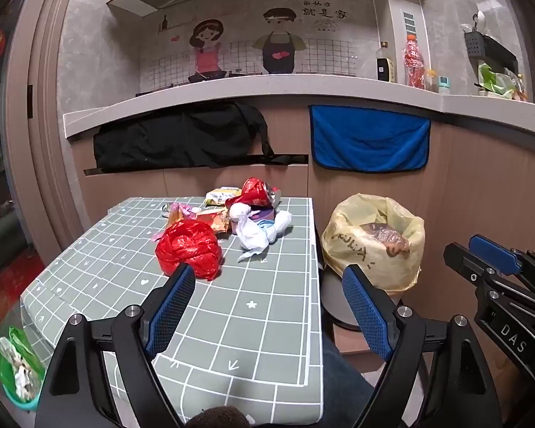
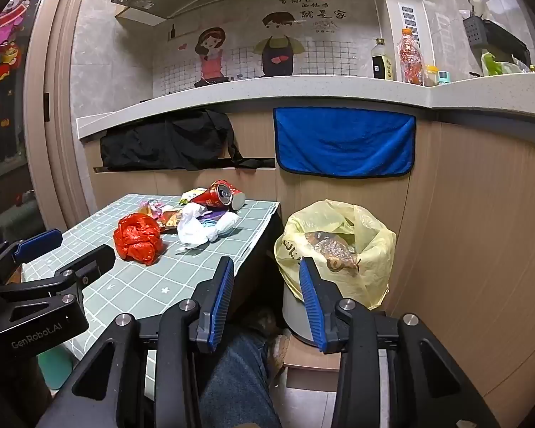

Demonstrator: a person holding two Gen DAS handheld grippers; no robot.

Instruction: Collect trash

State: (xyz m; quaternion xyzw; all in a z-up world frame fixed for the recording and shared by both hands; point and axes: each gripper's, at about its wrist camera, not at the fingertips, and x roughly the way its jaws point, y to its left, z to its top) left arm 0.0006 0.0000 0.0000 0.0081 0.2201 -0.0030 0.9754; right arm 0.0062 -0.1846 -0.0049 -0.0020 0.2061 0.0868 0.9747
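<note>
Left claw (image 1: pixel 269 278) is hanging spread wide w/ nothing between its blue pads, low over the near part of the counter (image 1: pixel 253 324), which has a grey-green grid cover. Right claw (image 2: pixel 265 278) is sitting partly parted, also w/ nothing in it, off the counter's right edge, pointing toward the bin.

Trash is lying in a heap at the far end of the counter: crumpled red plastic bag (image 1: pixel 189 248) nearest the left claw, just beyond its left pad; white plastic bag (image 1: pixel 258 230) beside it to the right; crushed red can (image 1: pixel 260 192) behind, on its side; snack wrappers (image 1: pixel 217 201) mixed in btwn.

Bin lined w/ a yellow bag (image 2: pixel 333 246) is standing on the floor right of the counter, near its far corner, w/ some crumpled wrapping already inside. Blue towel (image 2: pixel 344 141) is hanging on the cabinet front above it.
</note>
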